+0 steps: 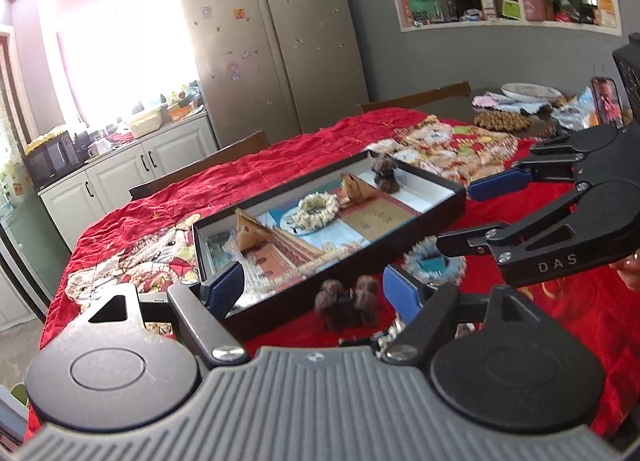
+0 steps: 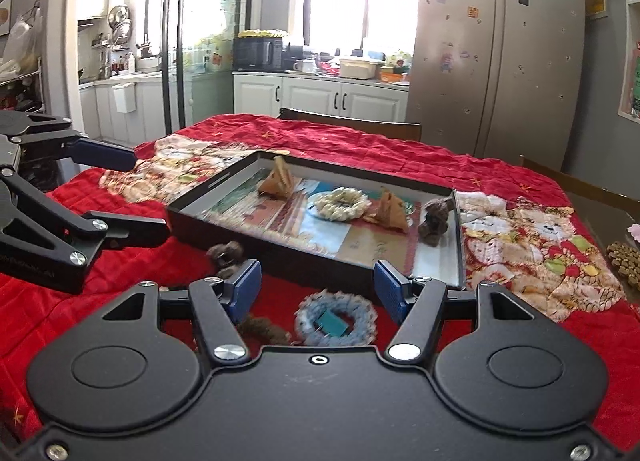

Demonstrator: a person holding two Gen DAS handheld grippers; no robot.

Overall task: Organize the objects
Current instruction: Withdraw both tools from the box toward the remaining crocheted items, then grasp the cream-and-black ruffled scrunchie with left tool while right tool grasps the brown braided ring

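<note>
A black tray sits on the red cloth. It holds a white scrunchie, two tan cone charms and a brown plush dog. A blue scrunchie lies in front of the tray, between my open right gripper's fingers. A brown plush keychain lies by the tray's near wall, between my open left gripper's fingers. Both grippers are empty.
Red patterned cloth covers the table. A bead mat, a plate and packets lie at the far end. Chair backs stand along the table's far edge. A fridge and kitchen counter stand behind.
</note>
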